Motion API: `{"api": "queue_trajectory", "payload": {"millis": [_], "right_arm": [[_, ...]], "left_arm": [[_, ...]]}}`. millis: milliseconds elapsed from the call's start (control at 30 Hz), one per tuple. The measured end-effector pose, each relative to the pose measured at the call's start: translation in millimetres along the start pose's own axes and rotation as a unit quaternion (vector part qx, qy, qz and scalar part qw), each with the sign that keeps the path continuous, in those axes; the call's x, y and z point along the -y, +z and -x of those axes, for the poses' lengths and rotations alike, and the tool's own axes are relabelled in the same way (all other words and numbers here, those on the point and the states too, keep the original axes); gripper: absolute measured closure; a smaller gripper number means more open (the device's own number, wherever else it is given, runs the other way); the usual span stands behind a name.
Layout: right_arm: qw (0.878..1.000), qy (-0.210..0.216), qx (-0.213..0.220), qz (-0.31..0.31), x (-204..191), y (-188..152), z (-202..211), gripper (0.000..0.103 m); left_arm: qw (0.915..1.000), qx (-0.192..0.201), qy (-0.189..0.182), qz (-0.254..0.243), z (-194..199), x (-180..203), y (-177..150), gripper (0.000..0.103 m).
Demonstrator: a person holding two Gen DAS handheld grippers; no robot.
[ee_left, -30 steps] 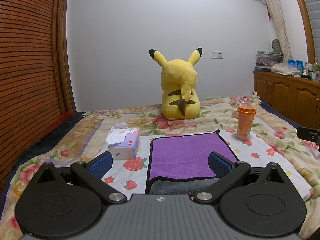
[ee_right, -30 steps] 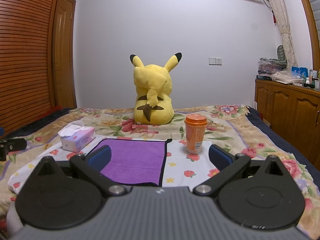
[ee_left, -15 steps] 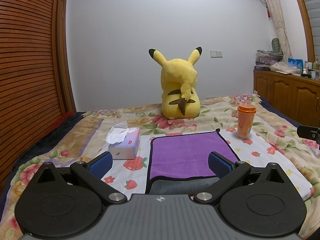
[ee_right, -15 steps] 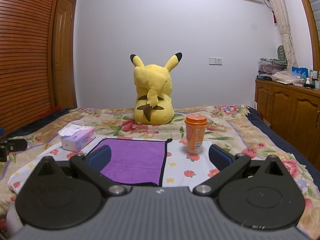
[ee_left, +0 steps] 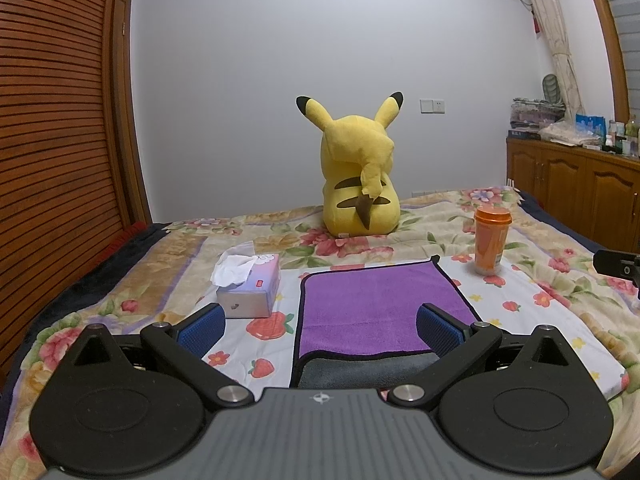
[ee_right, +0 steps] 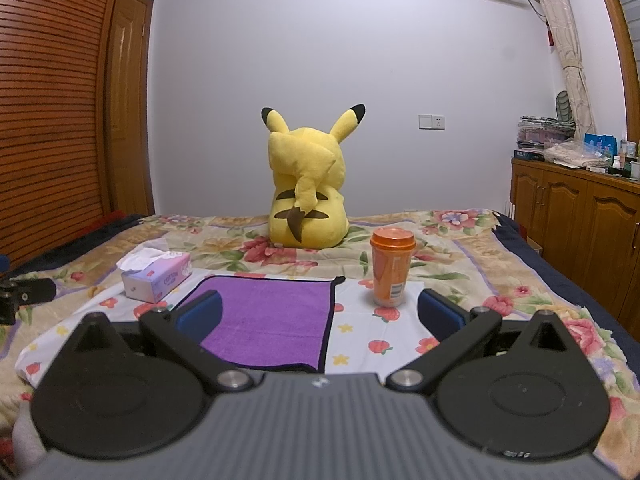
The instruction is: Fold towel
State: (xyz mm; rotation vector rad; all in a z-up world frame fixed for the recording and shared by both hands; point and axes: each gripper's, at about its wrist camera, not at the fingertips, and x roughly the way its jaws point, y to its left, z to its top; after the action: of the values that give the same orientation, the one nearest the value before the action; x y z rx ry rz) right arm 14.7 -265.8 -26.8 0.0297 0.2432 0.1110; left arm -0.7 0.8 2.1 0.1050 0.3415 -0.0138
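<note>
A purple towel (ee_left: 372, 308) with a dark edge lies flat on the flowered bed sheet; its near edge shows a grey underside. It also shows in the right wrist view (ee_right: 276, 316). My left gripper (ee_left: 320, 330) is open and empty, held above the towel's near left part. My right gripper (ee_right: 320, 316) is open and empty, held above the towel's near right corner. Neither gripper touches the towel. The right gripper's body shows at the far right of the left wrist view (ee_left: 616, 264).
A tissue box (ee_left: 250, 286) stands left of the towel. An orange cup with a lid (ee_right: 391, 272) stands to its right. A yellow plush toy (ee_left: 360, 184) sits behind. A wooden cabinet (ee_right: 576, 216) stands at the right, a slatted wardrobe (ee_left: 60, 160) at the left.
The left wrist view has shifted very slightly. Both grippers stay open, and the towel has not moved.
</note>
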Motion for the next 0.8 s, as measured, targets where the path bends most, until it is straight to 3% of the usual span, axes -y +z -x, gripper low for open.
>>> {"api": "queue_trajectory", "payload": {"millis": [800], "right_arm": [[1.0, 0.001, -0.017, 0.002, -3, 1, -10, 0.0]], "left_arm": [[0.9996, -0.029, -0.001, -0.008, -12, 5, -10, 0.0]]}}
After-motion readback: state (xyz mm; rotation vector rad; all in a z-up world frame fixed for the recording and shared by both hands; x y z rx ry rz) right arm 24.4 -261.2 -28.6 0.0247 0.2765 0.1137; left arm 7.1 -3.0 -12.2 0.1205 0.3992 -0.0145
